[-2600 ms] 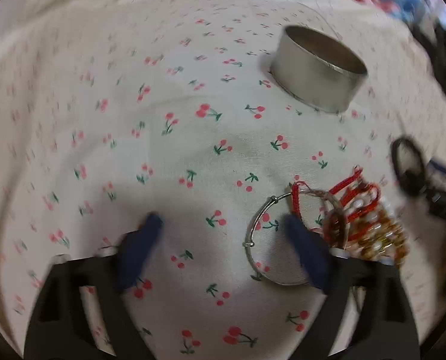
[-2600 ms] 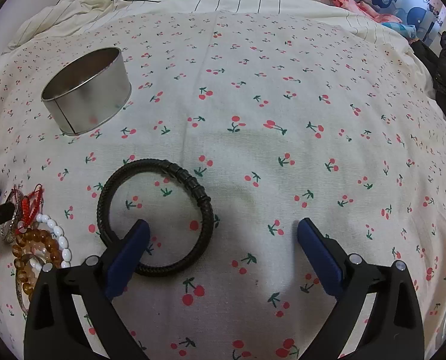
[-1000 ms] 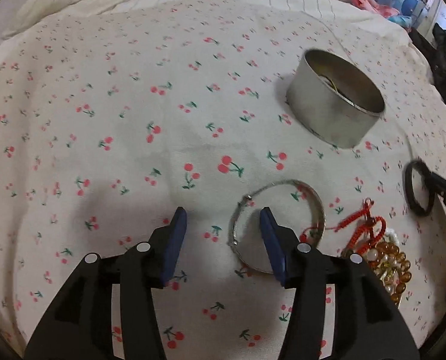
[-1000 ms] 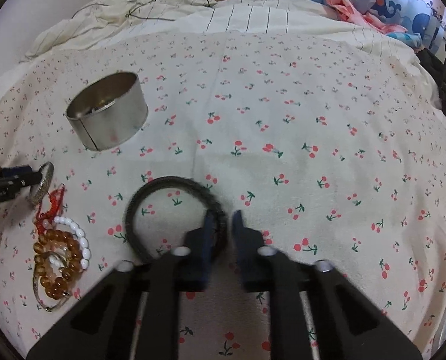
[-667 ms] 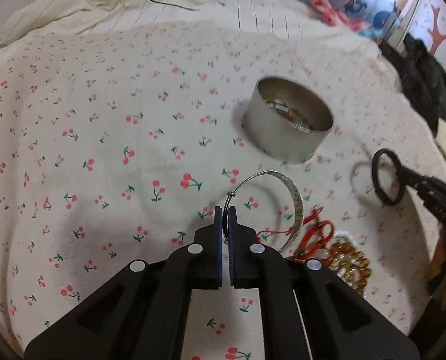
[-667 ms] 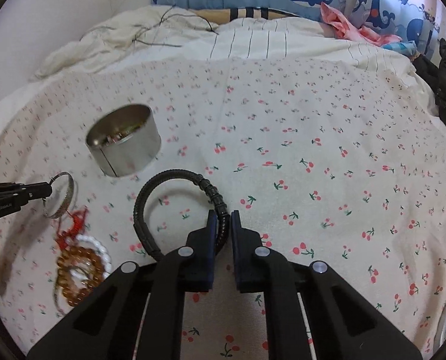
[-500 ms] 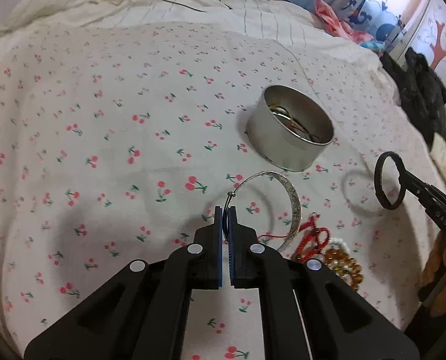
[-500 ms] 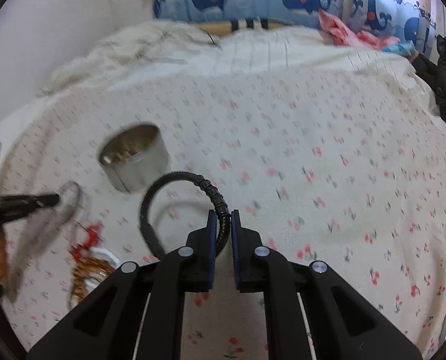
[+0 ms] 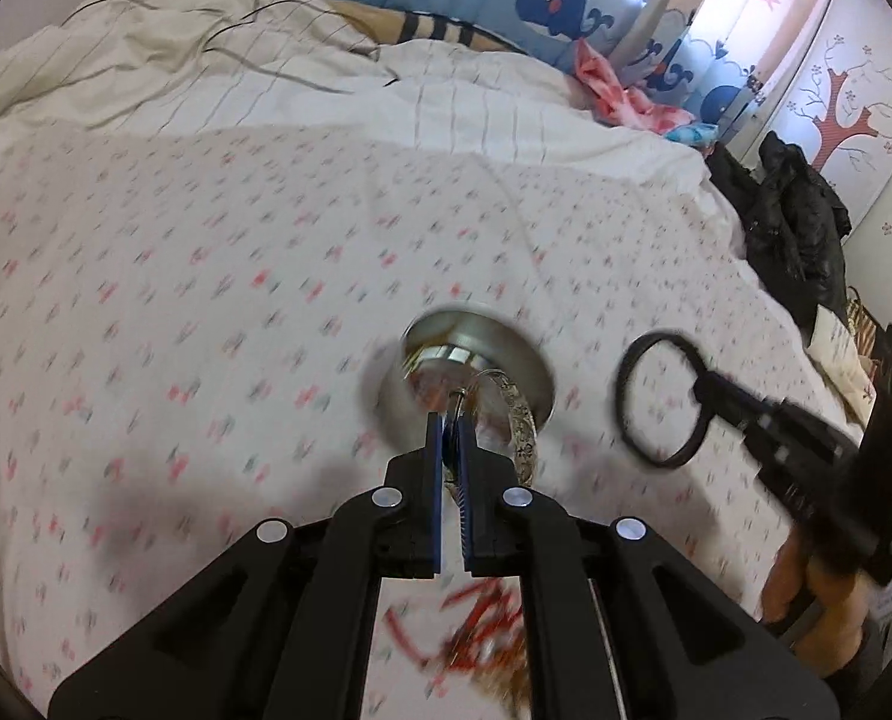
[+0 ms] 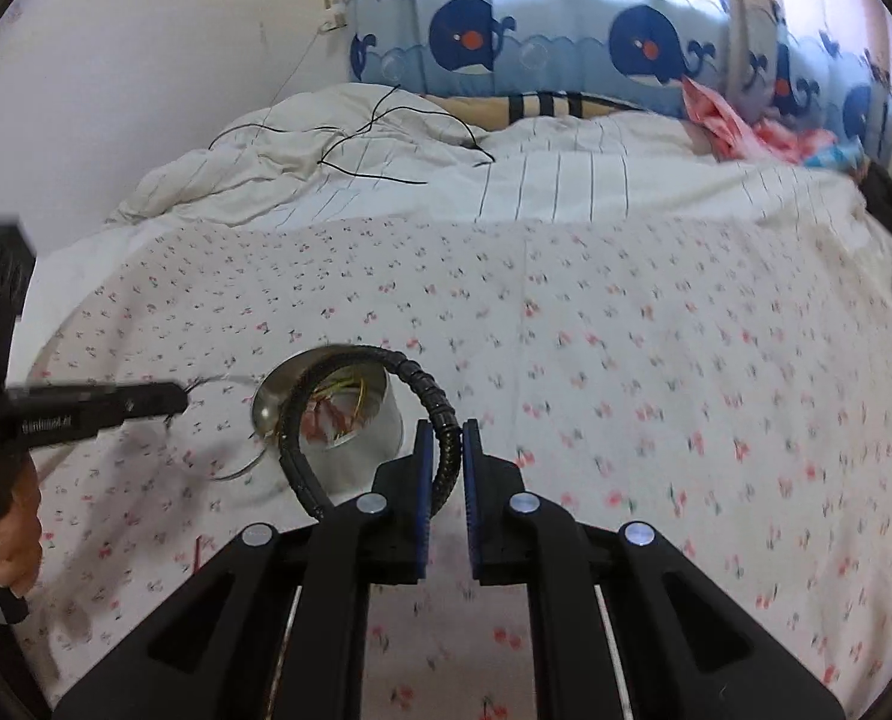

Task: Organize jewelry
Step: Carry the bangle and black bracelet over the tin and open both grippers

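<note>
bright window daylight, motion blur, fisheye warp

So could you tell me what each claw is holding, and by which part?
The left claw pinches the silver bangle at its rim by the clasp; the right claw grips the black bracelet across its band.

Whale-print curtain (image 10: 565, 48), black cable (image 10: 380, 138) on striped duvet (image 10: 565, 180).

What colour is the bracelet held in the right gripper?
Black, a ribbed band. The bracelet shows best in the right wrist view.
</note>
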`<state>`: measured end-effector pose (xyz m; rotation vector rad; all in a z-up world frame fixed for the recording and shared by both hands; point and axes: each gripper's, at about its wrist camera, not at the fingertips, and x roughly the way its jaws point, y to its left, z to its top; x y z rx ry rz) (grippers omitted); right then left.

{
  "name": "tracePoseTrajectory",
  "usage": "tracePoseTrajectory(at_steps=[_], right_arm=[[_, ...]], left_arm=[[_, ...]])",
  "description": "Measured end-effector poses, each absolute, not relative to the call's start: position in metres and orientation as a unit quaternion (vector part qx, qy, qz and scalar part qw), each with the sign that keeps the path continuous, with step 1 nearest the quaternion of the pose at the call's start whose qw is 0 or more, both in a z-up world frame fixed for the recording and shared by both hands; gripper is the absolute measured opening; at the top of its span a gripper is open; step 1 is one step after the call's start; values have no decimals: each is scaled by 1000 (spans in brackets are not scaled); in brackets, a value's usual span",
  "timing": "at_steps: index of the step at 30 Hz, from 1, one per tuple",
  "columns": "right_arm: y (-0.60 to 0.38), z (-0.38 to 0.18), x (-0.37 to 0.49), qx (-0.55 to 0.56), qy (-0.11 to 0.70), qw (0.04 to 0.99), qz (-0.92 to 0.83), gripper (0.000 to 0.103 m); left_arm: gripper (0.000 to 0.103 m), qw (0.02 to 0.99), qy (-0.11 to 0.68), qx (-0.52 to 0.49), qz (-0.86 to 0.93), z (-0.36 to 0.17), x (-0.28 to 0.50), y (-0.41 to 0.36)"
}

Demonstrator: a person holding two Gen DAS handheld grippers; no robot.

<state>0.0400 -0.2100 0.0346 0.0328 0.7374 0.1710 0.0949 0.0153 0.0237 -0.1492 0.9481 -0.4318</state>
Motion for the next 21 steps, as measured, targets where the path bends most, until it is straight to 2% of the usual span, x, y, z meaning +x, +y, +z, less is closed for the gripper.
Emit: tracePoseTrajectory(at_steps=[8, 13, 14, 15, 17, 21], right_arm=[[-206, 33, 69, 3, 362, 930, 71, 10], [-190, 33, 86, -14, 363, 928, 82, 10], [-186, 33, 88, -19, 362, 928, 85, 10], [-179, 33, 90, -28, 363, 927, 89, 10], [-165, 32, 94, -44, 366, 925, 95, 10], [-138, 20, 100, -79, 378, 917, 105, 11]], left_arm=[[5, 853, 489, -1, -184, -1, 146, -31], [9, 850, 502, 14, -157, -7, 151, -25], [18, 857, 492, 5, -154, 2, 148, -18], [34, 864, 482, -1, -148, 11, 146, -11], [57, 878, 460, -14, -133, 26, 138, 5], [57, 883, 453, -38, -115, 34, 118, 39]])
